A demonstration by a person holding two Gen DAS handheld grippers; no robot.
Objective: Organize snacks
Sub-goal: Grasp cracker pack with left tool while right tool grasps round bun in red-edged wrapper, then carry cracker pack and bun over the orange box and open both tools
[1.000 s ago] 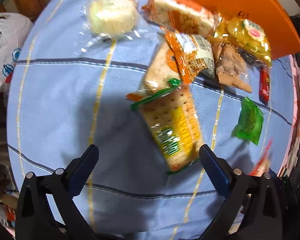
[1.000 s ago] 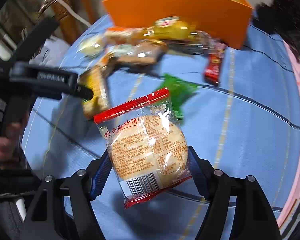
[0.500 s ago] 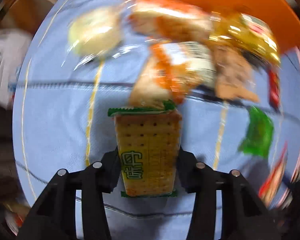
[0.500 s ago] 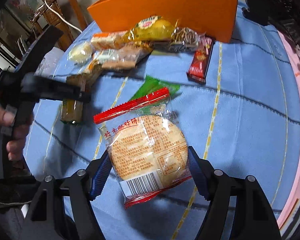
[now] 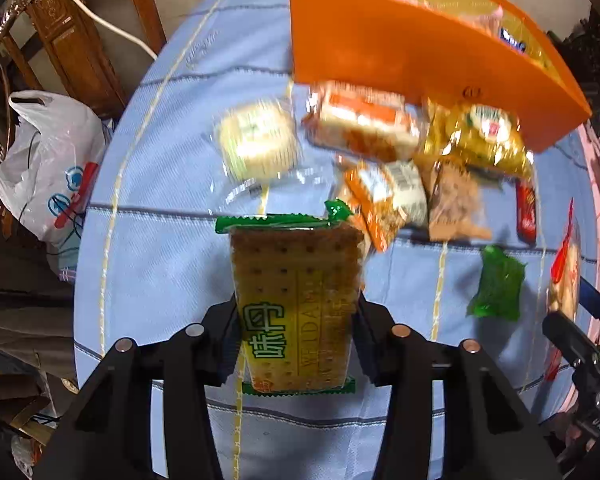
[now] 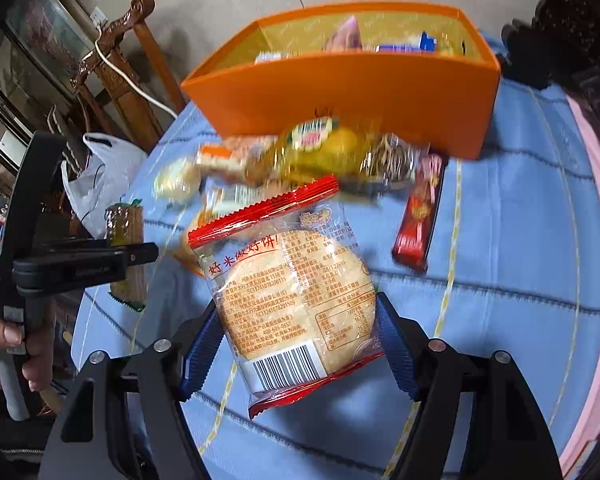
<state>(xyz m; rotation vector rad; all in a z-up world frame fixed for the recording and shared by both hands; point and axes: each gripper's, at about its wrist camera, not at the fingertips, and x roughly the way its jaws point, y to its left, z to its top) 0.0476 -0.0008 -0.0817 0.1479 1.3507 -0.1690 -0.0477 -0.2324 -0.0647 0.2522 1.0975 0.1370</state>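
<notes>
My left gripper (image 5: 296, 332) is shut on a green-edged cracker packet (image 5: 296, 280), lifted above the blue tablecloth (image 5: 160, 264). My right gripper (image 6: 300, 336) is shut on a red-edged rice cake packet (image 6: 296, 292), also held off the cloth. An orange box (image 6: 352, 92) stands at the far side with several snacks inside. In front of it lies a loose pile: a round pastry (image 5: 260, 144), an orange-wrapped cake (image 5: 360, 120), a yellow packet (image 5: 488, 136), a red bar (image 6: 420, 216) and a green sachet (image 5: 498, 284). The left gripper (image 6: 132, 256) with its crackers also shows in the right wrist view.
A white plastic bag (image 5: 48, 164) hangs off the table's left side beside a carved wooden chair (image 5: 72, 44) with a white cable. A pink table rim (image 6: 596, 240) curves along the right. Bare cloth lies right of the red bar.
My left gripper closed on the cracker packet and lifted it off the cloth. My right gripper, still holding the rice cake, rose and moved toward the orange box.
</notes>
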